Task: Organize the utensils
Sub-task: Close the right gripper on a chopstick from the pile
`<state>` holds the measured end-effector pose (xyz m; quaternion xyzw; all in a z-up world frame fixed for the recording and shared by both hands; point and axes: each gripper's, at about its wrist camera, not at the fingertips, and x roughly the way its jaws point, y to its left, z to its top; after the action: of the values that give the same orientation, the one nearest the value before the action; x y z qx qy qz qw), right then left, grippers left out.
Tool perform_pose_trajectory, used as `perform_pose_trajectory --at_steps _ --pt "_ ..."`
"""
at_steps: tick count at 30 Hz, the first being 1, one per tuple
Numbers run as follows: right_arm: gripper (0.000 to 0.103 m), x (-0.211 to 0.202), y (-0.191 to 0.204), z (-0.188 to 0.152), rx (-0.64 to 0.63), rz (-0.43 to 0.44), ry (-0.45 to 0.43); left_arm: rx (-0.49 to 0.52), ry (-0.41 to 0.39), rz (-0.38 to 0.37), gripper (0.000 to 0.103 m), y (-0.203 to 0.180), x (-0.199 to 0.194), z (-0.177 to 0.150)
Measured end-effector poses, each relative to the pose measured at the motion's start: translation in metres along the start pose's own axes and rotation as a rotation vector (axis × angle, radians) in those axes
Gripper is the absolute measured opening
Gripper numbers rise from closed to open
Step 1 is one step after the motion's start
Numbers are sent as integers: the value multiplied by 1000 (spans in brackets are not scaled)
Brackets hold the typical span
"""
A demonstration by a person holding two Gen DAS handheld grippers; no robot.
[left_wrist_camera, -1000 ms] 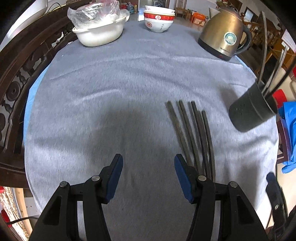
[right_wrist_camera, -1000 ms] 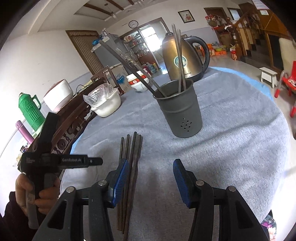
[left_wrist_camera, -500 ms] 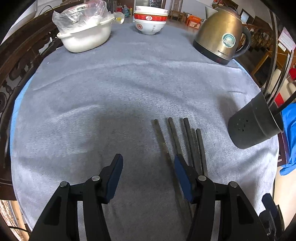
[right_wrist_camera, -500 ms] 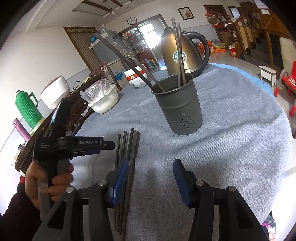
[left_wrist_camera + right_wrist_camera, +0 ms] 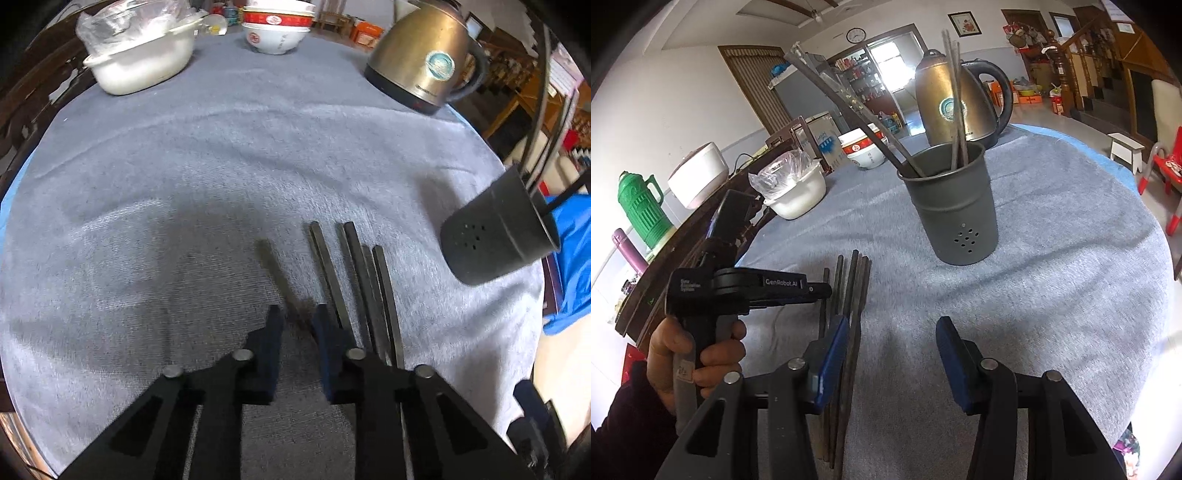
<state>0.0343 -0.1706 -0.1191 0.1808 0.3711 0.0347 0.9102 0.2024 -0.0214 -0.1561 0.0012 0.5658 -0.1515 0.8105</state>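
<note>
A single chopstick (image 5: 275, 273), lying lengthwise near-to-far on the bench (image 5: 147, 184), is clamped between the narrowed jaws of the left claw (image 5: 298, 325). The remaining chopsticks (image 5: 354, 280) lie just right; the holder (image 5: 951, 206) stands far right. The right claw (image 5: 890, 354) is held apart, empty.

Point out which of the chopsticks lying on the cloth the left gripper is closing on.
The leftmost chopstick, lying apart from the other four. It runs between the left gripper's fingers, while the rest lie bunched to its right.
</note>
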Motion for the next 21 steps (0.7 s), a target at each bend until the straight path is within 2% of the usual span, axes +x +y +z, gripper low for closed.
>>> perform_pose_trajectory --at_steps 1,9,16,21 --pt "40 3 2 2 -4 -1 6 10 -3 -3 16 0 0 0" --pt "39 39 21 22 -37 5 66 79 10 -52 15 10 -8 -7" --pt "21 86 31 31 -52 -19 164 173 19 -94 14 19 -20 -14" --pt "17 105 32 37 -41 -24 191 218 21 -112 15 32 -27 -20"
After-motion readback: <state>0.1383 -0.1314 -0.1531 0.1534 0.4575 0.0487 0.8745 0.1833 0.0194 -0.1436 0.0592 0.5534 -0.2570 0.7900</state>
